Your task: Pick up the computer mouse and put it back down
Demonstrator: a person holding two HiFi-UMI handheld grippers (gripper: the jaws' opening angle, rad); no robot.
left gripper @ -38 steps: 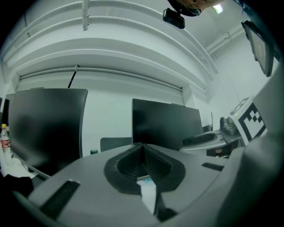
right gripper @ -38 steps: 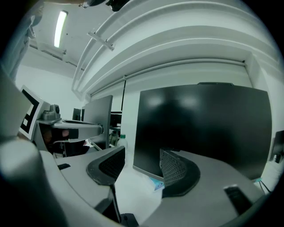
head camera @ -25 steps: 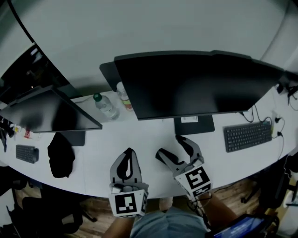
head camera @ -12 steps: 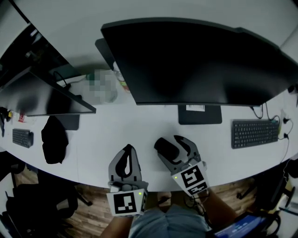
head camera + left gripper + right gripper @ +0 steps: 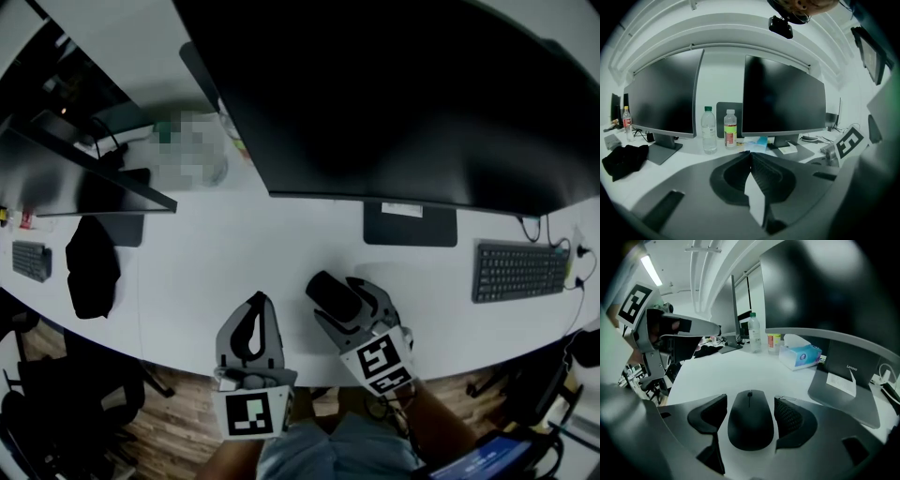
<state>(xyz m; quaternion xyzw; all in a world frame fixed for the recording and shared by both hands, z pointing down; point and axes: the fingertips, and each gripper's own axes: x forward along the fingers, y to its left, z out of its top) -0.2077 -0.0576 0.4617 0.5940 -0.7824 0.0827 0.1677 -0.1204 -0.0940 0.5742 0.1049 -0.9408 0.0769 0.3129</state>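
The black computer mouse lies on the white desk, in front of the big monitor's stand; the head view shows the mouse near the desk's front edge. My right gripper straddles it with a narrow gap on each side. Its jaws have just been opening, and the right gripper is open with the mouse between its fingers. To its left, the left gripper hangs over the desk's front edge, shut on nothing. In its own view the left gripper has its tips touching.
A large dark monitor on a flat base stands behind the mouse. A keyboard lies right. At left are a second monitor, a black cloth and a small keyboard. Two bottles and a tissue box stand further back.
Both grippers have sunk toward the desk, the right one more. The right jaws have spread a little, and the mouse now rests on the desk between them.
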